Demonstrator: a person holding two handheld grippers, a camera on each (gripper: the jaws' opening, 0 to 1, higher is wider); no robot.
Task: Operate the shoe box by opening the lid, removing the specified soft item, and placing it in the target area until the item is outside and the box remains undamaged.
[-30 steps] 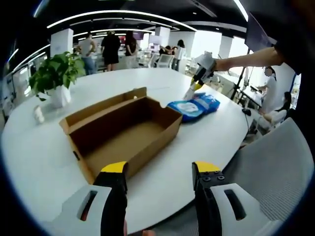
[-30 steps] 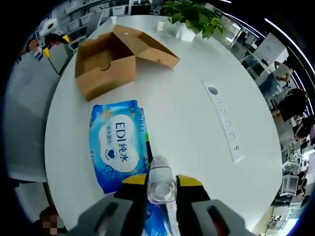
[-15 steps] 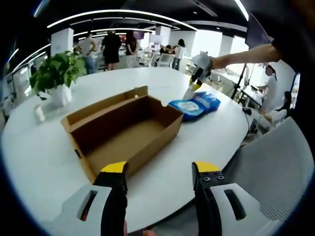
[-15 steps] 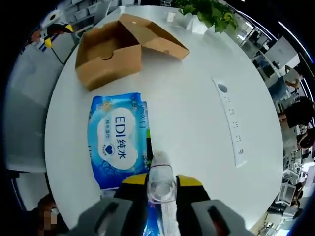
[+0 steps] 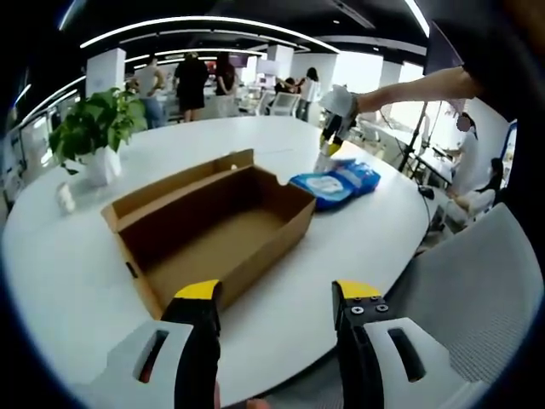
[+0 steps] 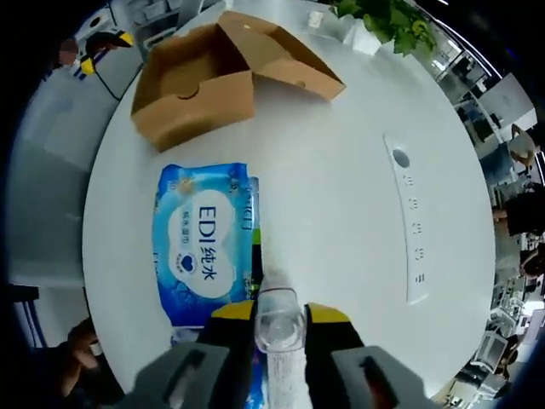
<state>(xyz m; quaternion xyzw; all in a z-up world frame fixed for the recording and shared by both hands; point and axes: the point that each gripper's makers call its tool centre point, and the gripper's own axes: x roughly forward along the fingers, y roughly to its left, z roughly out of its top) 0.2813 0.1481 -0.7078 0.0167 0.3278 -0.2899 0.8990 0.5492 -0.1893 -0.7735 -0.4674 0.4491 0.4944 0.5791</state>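
The brown cardboard shoe box (image 5: 213,223) lies open on the round white table (image 5: 366,247), with its lid flap folded back and nothing showing inside. Right of it lies a blue pack of wipes (image 5: 336,181). My left gripper (image 5: 277,294) stands open near the table's front edge, short of the box. A person's arm holds my right gripper (image 5: 334,143) above the pack. From above, the pack (image 6: 204,256) lies flat near the box (image 6: 200,94). My right gripper (image 6: 279,317) is shut on a clear plastic item (image 6: 279,311).
A potted plant (image 5: 89,128) and a small white cup (image 5: 66,198) stand at the table's far left. A white power strip (image 6: 410,230) lies on the table beside the pack. A grey chair (image 5: 477,290) stands at the right, and people stand in the background.
My right gripper has lifted a little and drifted towards the box, still holding the clear item. The pack and the box have stayed put, and my left gripper has not moved.
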